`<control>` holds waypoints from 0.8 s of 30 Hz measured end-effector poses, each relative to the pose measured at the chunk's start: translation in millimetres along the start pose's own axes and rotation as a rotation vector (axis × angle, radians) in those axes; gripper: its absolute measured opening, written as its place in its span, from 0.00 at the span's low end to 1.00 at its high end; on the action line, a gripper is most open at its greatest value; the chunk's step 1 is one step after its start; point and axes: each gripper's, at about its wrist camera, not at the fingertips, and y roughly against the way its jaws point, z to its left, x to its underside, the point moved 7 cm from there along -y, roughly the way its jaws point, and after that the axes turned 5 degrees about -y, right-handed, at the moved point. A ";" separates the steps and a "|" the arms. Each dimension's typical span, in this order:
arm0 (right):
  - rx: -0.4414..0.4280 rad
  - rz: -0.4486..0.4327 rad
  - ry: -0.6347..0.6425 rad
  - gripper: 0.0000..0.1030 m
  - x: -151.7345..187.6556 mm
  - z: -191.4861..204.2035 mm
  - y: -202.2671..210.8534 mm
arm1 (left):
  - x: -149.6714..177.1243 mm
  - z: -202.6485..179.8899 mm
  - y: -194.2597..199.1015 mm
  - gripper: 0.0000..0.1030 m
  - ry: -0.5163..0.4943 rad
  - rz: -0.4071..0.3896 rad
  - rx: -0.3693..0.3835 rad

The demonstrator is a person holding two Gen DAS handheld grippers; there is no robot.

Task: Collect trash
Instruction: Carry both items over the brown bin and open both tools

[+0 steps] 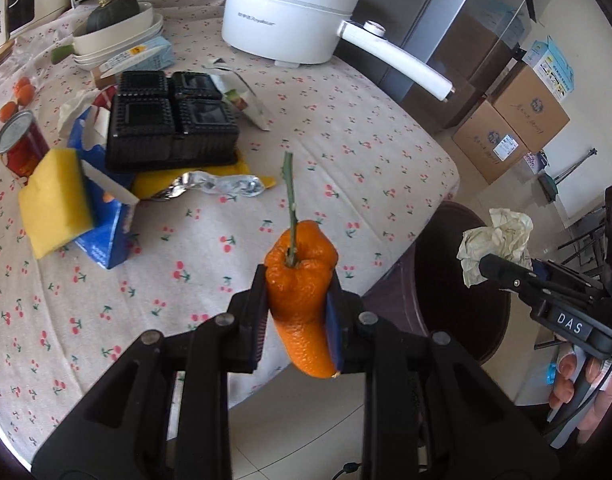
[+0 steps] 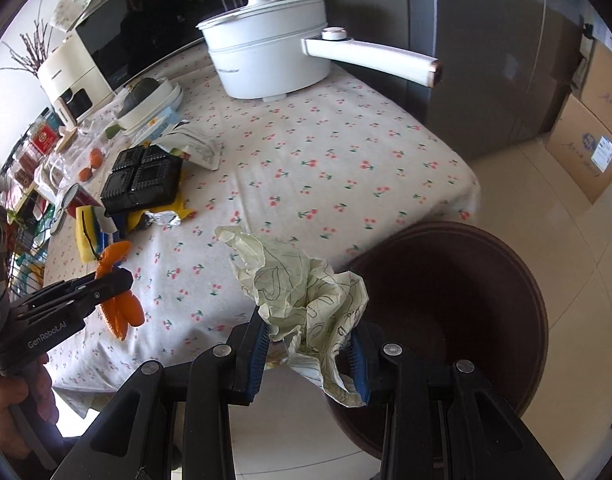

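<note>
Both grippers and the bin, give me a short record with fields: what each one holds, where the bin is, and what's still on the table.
left gripper: shut on orange peel with green stem
right gripper: shut on crumpled paper
bin: dark brown, on the floor at the table's edge, beside the right gripper
table: black tray, foil wrapper, yellow sponge, can, white pot

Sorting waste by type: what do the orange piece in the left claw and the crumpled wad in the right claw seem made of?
Orange piece: citrus peel, dimpled glossy skin, green stem attached. Crumpled wad: likely thin printed paper, matte, sharp creases and line drawings.
</note>
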 end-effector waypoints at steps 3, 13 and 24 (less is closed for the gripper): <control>0.021 -0.009 -0.043 0.35 5.5 -33.9 8.6 | -1.2 -37.5 -11.3 0.26 -0.042 -0.008 0.048; 0.118 0.005 -0.131 0.36 36.9 -123.7 16.1 | 14.2 -137.3 -51.8 0.27 -0.270 0.013 0.145; 0.135 0.000 -0.163 0.37 43.4 -151.0 23.5 | 7.4 -153.7 -63.8 0.79 -0.309 -0.089 0.117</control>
